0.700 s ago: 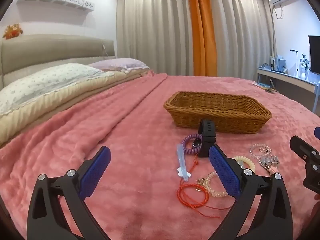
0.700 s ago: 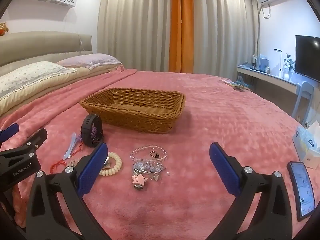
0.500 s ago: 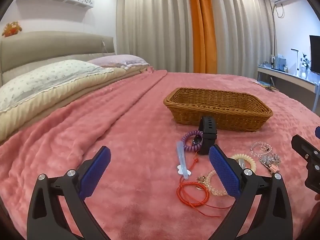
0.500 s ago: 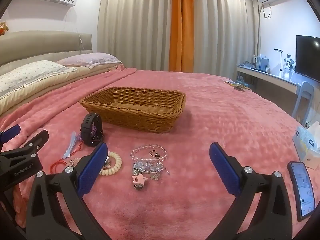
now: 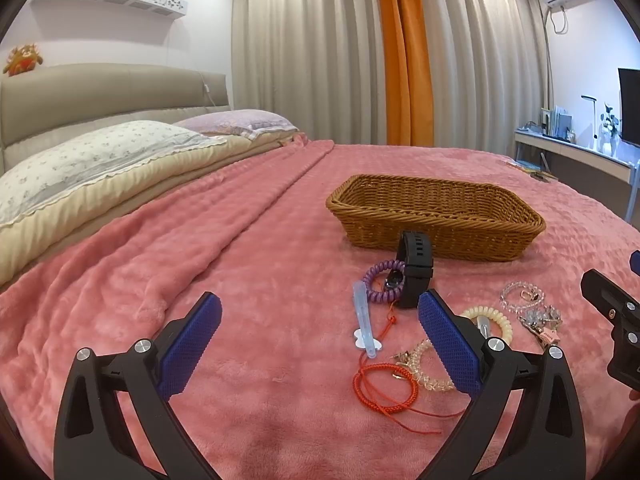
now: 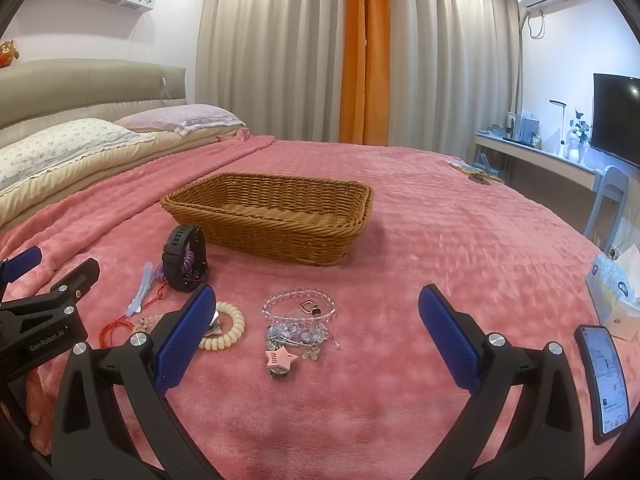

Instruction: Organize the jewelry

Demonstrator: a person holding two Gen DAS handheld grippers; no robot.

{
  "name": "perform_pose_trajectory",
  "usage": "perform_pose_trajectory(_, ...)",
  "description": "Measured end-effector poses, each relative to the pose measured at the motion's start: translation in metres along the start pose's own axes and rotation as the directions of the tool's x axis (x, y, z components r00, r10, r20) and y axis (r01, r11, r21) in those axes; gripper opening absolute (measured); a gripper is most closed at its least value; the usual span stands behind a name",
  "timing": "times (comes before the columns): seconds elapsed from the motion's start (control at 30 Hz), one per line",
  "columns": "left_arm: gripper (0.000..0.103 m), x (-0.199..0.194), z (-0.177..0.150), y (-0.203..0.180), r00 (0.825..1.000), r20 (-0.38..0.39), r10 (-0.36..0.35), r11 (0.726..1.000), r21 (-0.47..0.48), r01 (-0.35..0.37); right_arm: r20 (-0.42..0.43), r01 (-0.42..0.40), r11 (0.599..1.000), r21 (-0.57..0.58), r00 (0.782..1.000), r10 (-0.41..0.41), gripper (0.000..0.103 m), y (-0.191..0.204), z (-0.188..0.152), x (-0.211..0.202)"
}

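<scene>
Jewelry lies before the brown wicker basket on pink blanket; my left gripper and right gripper both gape apart, holding nothing.

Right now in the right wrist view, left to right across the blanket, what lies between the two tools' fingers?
Cream spiral hair tie → clear beaded bracelet with the pink star charm just below it, then bare pink blanket.

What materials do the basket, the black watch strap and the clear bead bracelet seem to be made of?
Basket: woven wicker or rattan-look strands, brown with a slight sheen; possibly plastic imitation.
Watch strap: matte black, likely rubber or silicone, with moulded holes.
Bead bracelet: clear glossy beads, glass or acrylic; cannot tell which.
</scene>
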State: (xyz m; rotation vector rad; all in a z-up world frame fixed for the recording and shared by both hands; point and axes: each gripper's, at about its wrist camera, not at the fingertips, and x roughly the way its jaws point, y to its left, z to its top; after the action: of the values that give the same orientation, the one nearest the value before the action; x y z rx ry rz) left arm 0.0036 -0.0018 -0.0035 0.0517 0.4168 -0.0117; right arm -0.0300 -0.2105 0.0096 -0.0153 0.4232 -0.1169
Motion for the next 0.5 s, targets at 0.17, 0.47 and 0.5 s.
perform_pose_trajectory(0.17,0.096,0.0000,0.0001,-0.0007,1.000,0.000,0.001,1.000,0.001,-0.001,0.002,0.000,1.000,-0.006,1.000,0.000,0.097,0.0022,0.0006,-0.0005)
perform_pose_trajectory(0.47,0.096,0.0000,0.0004,-0.0011,1.000,-0.001,0.001,1.000,0.003,-0.001,0.003,-0.001,1.000,-0.006,1.000,0.001,0.097,0.0026,0.0004,-0.0007)
perform_pose_trajectory(0.5,0.096,0.0000,0.0005,-0.0013,1.000,-0.001,0.001,1.000,0.003,-0.001,0.003,-0.001,1.000,-0.006,1.000,0.001,0.097,0.0028,0.0004,-0.0007)
